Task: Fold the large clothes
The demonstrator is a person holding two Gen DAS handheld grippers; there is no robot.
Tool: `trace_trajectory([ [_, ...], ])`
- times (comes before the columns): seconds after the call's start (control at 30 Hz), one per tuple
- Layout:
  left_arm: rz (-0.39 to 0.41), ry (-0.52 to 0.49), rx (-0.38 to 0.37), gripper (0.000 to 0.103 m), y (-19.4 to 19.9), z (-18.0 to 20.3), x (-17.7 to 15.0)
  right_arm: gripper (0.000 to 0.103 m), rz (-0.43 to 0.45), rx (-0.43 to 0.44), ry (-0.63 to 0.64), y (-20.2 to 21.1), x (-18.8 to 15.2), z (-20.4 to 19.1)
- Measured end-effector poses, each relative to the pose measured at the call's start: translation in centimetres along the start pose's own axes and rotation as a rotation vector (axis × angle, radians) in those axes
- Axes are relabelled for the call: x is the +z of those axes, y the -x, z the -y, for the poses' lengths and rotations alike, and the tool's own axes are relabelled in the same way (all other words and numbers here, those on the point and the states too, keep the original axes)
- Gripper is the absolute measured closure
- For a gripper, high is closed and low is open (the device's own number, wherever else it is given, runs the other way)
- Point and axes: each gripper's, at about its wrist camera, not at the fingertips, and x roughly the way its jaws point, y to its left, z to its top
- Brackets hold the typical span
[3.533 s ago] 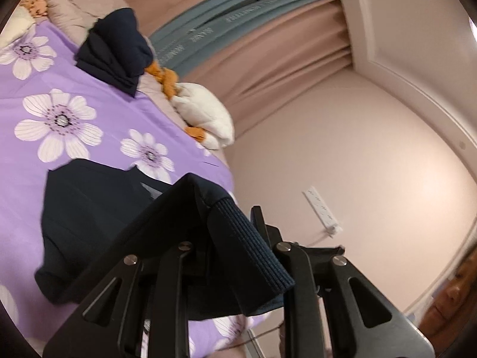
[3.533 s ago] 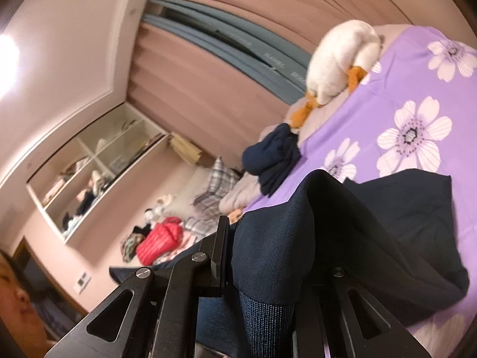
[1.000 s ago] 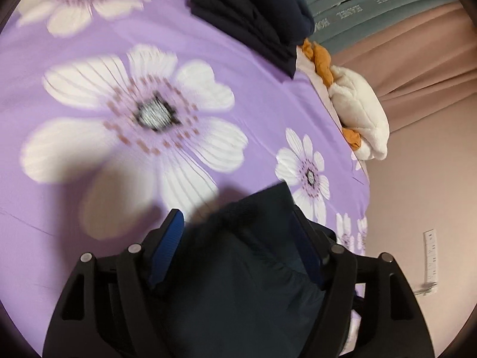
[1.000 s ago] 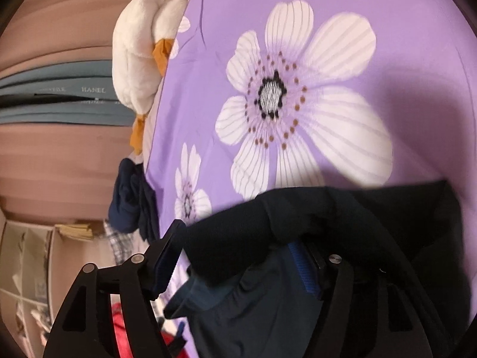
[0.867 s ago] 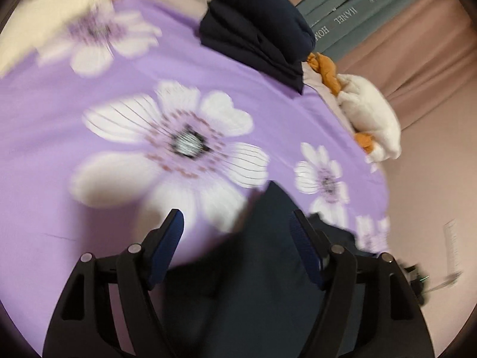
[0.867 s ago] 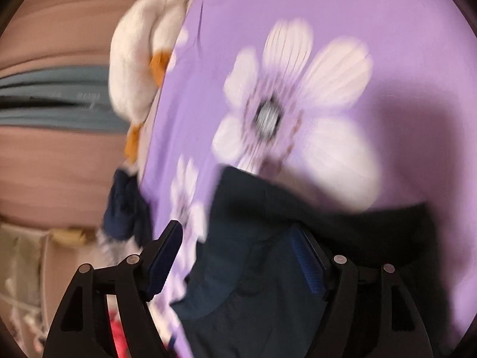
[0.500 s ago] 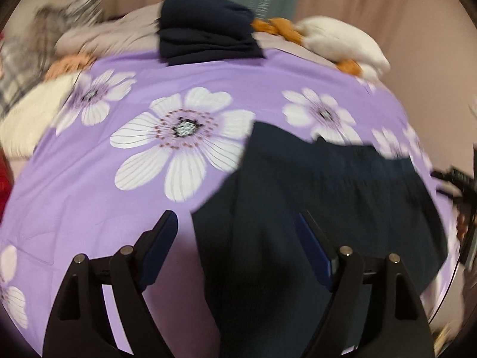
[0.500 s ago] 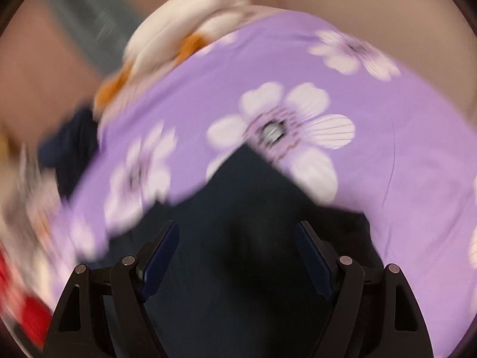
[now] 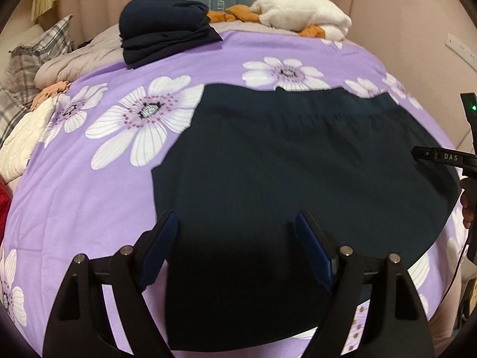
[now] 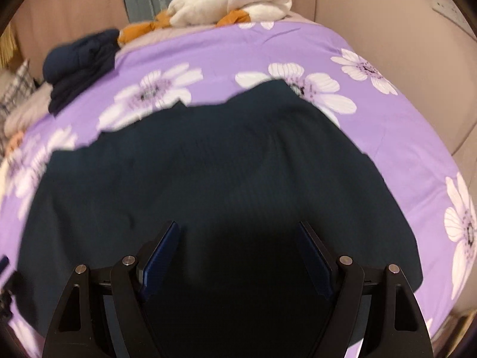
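While both grippers hang over the bed, neither one has hold of anything: the left gripper (image 9: 237, 234) has its jaws spread wide, blue pads (image 9: 161, 246) well apart, and the dark navy garment (image 9: 298, 179) lies flat on the purple floral bedsheet (image 9: 89, 197) underneath and ahead of them, not pinched, with open air showing around both fingers. Same deal on the other side, the right gripper (image 10: 238, 238) is released too, jaws splayed with its blue pads (image 10: 161, 247) clear of the cloth, and the same navy garment (image 10: 208, 179) fills the space between and beyond them, lying on the sheet (image 10: 402, 137) below. From the left wrist view the garment looks like a wide folded piece with a ribbed band along its far edge, spread across the middle of the bed; its left edge runs right about where the left finger sits, so most of the cloth is between the jaws and off to the right. From the right wrist view the garment covers nearly everything in front of the jaws and spills past both fingers, a bit blurry. Further back there's a folded stack of dark navy clothes (image 9: 167, 34) near the head of the bed, a white and orange plush toy (image 9: 298, 18) beside it, and a plaid pillow (image 9: 32, 62) off to the left. At the right edge of the left view you can see part of the other gripper's black body (image 9: 444, 158)
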Motion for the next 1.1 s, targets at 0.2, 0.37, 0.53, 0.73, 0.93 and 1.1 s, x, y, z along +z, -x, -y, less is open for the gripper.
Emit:
trace_trajectory([
  [0.2, -0.029, -0.022, 0.013, 0.022, -1.3, 0.6, -1.5, 0.023, -0.002, -0.04, 0.031, -0.6, -1.2, -0.3],
  [0.37, -0.038, 0.022, -0.015, 0.02, -1.5, 0.0, -2.0, 0.023, -0.003, -0.041, 0.022, -0.5, -1.2, -0.3],
  [0.53, -0.039, 0.042, -0.031, 0.02, -1.3, -0.1, -2.8, 0.023, 0.003, -0.048, 0.008, -0.3, -1.3, 0.3],
  [0.73, -0.04, 0.062, -0.047, 0.019, -1.3, -0.3, -3.4, 0.023, 0.01, -0.088, -0.028, -0.1, -1.7, 1.8],
  [0.93, -0.037, 0.066, -0.053, 0.018, -1.3, -0.4, -3.5, 0.023, 0.004, -0.119, -0.078, 0.0, -2.0, 3.4],
  [1.1, -0.047, 0.085, -0.036, 0.008, -1.5, -0.7, -3.8, 0.023, 0.004, -0.108, -0.138, 0.0, -2.3, 4.6],
])
